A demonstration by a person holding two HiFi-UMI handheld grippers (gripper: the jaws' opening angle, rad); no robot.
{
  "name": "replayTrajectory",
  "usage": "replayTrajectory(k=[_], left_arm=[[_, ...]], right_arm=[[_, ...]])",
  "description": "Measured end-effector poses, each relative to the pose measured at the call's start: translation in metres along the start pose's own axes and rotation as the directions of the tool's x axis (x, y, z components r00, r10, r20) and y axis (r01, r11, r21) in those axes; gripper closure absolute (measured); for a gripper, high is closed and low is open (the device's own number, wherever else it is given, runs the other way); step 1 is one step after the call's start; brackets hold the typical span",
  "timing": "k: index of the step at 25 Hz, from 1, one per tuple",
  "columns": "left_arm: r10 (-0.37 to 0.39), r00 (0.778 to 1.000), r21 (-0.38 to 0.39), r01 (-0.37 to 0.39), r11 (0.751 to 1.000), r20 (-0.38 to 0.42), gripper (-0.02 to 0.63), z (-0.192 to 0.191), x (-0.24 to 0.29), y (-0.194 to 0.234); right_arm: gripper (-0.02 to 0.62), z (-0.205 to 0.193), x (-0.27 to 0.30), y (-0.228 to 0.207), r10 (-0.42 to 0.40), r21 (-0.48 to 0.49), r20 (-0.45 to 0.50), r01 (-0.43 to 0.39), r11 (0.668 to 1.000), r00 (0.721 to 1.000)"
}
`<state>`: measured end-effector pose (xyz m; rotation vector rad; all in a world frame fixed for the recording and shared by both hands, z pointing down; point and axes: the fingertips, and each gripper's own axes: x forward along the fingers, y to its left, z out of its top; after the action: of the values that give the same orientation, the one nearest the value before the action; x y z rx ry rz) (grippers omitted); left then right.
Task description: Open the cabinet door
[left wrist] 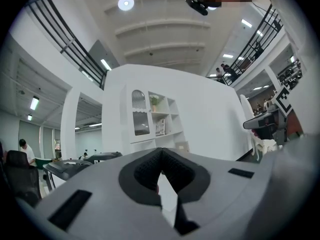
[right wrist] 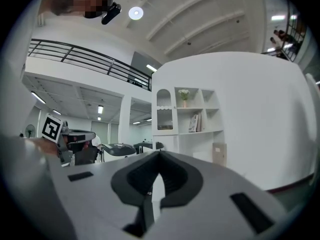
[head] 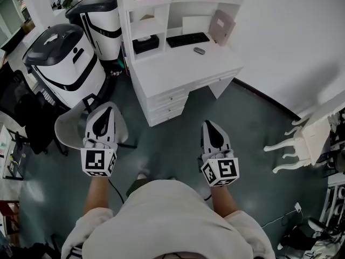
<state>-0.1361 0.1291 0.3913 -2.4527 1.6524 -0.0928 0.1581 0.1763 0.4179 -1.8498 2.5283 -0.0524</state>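
Well ahead of the left gripper (head: pixel 108 109) and right gripper (head: pixel 208 124) stands the white counter (head: pixel 183 65). The cabinet door (right wrist: pixel 164 113) is closed, upper left above that counter. Both grippers' jaws are together, empty.

Two tongs show: left tongs (head: pixel 105 112) and right tongs (head: pixel 209 126). One desk (head: pixel 178 69) carries one keyboard (head: pixel 187 39) and one mouse (head: pixel 199 50). Two black-and-white machines stand: the near machine (head: pixel 62 63) and the far machine (head: pixel 102 15).
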Motion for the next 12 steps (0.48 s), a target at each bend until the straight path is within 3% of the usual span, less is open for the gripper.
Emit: replayTrajectory(k=[12], left_arm=[[0.03, 0.999, 0.009, -0.03, 1.0, -0.026, 0.609, -0.005, 0.015, -0.028]], right_arm=[[0.591, -0.019, 0.002, -0.033, 0.043, 0.026, -0.034, -0.042, 0.999, 0.998]])
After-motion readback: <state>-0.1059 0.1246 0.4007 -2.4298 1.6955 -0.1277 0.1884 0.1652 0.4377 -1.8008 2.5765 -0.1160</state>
